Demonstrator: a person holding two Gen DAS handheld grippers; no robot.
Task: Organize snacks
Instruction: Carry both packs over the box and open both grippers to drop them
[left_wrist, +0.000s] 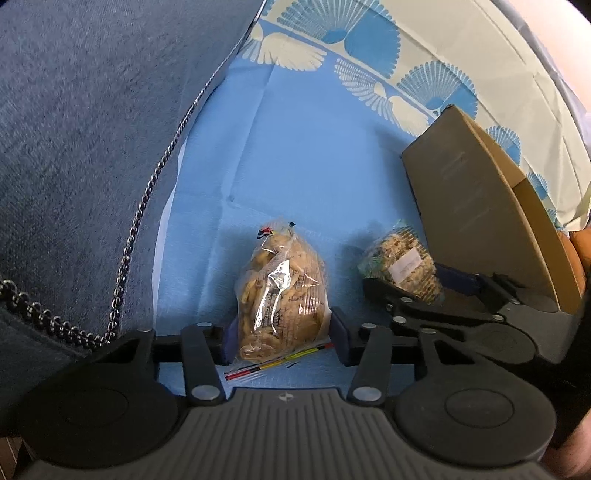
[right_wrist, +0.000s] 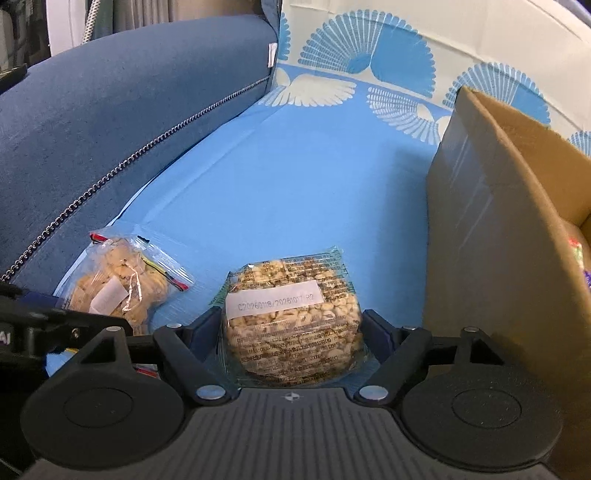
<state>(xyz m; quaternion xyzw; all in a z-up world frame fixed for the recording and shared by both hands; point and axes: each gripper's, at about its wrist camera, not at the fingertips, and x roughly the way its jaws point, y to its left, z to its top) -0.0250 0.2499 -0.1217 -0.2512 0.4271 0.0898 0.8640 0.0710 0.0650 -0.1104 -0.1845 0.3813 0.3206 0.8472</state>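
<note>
Both grippers are pointing steeply downward, side by side. The left gripper is standing with its fingers about halfway apart, straddling a packet. The right gripper is standing wider, its fingers flanking another packet without pressing it.

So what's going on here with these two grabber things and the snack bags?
A person is sorting snacks on a blue sheet. The left gripper straddles a clear bag of biscuits; the right gripper straddles a round puffed-grain cake packet. Neither bag is lifted yet. An open cardboard box waits on the right.
</note>
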